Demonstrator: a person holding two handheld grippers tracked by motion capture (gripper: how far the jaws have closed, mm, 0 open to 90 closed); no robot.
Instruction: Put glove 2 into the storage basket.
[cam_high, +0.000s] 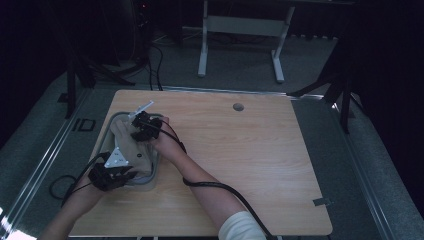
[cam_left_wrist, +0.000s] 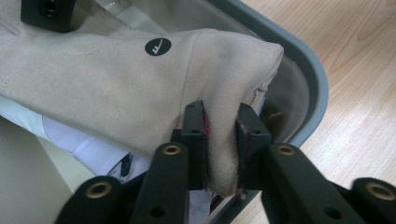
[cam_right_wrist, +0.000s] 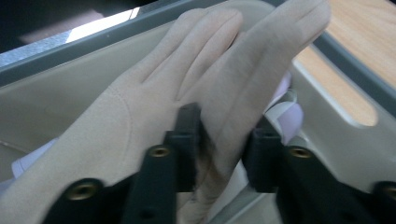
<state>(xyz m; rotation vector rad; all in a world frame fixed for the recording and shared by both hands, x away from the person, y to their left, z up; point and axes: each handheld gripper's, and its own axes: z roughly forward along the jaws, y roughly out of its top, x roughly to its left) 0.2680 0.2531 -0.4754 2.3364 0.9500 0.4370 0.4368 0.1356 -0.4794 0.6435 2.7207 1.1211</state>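
Matt suede-like cloth glove (cam_left_wrist: 116, 79)

Looking down and forward from above onto the table (cam_high: 240, 150), while riding close along each gripper's jaws, sharing the beige glove (cam_left_wrist: 116, 79) in the grey tray (cam_left_wrist: 313, 79).

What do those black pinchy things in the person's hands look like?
Both are black. The left gripper carries a grey three-cornered plate on top, and so does the right gripper. A black cable trails from each. Their flat black jaws have brass-ringed screw holes. One arm wears a white sleeve.
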